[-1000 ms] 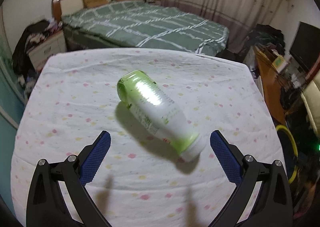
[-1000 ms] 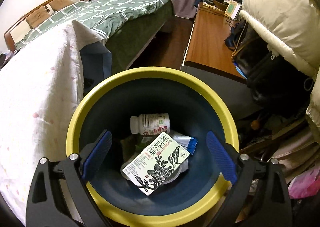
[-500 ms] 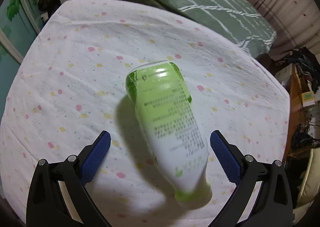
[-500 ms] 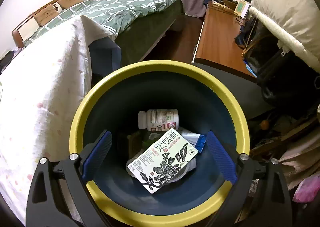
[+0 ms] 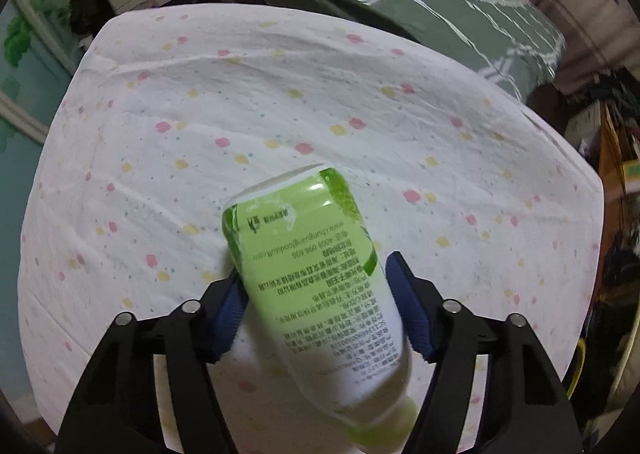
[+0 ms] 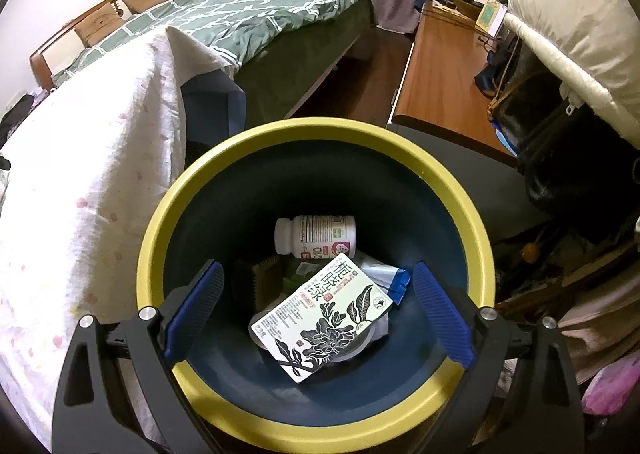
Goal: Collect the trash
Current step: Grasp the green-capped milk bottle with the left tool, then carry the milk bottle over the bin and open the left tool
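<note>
**Left claw pinches the bottle; right claw waits over the bin**

Left claw point(image 5: 318, 308): points steeply down at the worktop point(image 5: 200, 126), which is draped in a white dotted cloth. Its blue pads have just been closing and now sit against either flank of the green-and-white bottle point(image 5: 316, 294). The bottle lies on its side between them, base away from the claw, cap end point(image 5: 384, 430) back toward the claw's body. The pinch lands across the middle of the barrel, probably because that is the narrowest span the pads can straddle and it keeps the load balanced for a lift. Whether the bottle has left the cloth I cannot tell.

Right claw point(image 6: 320, 312): pads spread wide, nothing between them, hanging directly above the yellow-rimmed bin point(image 6: 168, 190). Below it, in the bin: a white pill bottle point(image 6: 316, 235), a printed packet point(image 6: 324, 318) and a blue-edged wrapper point(image 6: 394, 280). The bin stands just beside the worktop's draped edge, likely so each piece needs only a short carry.

Judged next: lift and carry to the bin.
</note>
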The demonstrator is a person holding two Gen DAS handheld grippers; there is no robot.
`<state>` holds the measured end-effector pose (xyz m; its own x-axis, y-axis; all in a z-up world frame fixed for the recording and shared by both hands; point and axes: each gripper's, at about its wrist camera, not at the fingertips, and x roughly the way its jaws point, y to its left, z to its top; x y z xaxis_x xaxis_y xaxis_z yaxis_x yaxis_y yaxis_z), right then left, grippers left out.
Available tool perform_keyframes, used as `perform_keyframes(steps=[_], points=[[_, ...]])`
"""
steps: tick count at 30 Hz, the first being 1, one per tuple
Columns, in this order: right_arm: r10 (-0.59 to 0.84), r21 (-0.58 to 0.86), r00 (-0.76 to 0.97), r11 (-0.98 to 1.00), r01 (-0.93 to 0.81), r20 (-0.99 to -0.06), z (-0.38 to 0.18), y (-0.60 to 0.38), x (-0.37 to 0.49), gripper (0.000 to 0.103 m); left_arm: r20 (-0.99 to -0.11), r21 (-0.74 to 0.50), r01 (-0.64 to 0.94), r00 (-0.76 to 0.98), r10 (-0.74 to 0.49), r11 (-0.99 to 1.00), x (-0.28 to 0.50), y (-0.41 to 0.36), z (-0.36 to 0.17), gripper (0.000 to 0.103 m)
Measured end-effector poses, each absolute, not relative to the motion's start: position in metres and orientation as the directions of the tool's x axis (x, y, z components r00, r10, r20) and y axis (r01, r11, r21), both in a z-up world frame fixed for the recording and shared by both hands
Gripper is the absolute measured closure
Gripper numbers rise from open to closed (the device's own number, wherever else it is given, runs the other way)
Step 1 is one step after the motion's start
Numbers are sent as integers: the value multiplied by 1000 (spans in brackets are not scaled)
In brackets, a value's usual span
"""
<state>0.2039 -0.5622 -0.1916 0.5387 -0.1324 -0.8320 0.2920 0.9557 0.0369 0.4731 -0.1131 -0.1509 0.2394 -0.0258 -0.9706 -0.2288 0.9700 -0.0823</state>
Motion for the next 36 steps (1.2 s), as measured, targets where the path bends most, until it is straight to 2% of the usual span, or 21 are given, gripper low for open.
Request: perform_keyframes(steps=[7,12,17,28,36], points=[[-137,47,568,954,297,-811,-174,-564,192,12,-937,-116,-97,340,-77,988,451,-123,-110,46],[-133,70,597,950,304,-791,-160,-563,177,12,-878,-127,8,464,-116,992,411,-131,-70,48],[-126,92,634,949,300,-763,-147,-552,156,12,-833,-121,98,531,-154,988,368,-139,-53,51],[-119,124,682,947,296,-722,-134,-535,110,12,-784,-122,251,570,-248,960,314,-173,-42,51],[-153,129,698,933,335,-699,-127,-545,82,12,-761,-107,468,529,-376,877,271,-264,-15,51]])
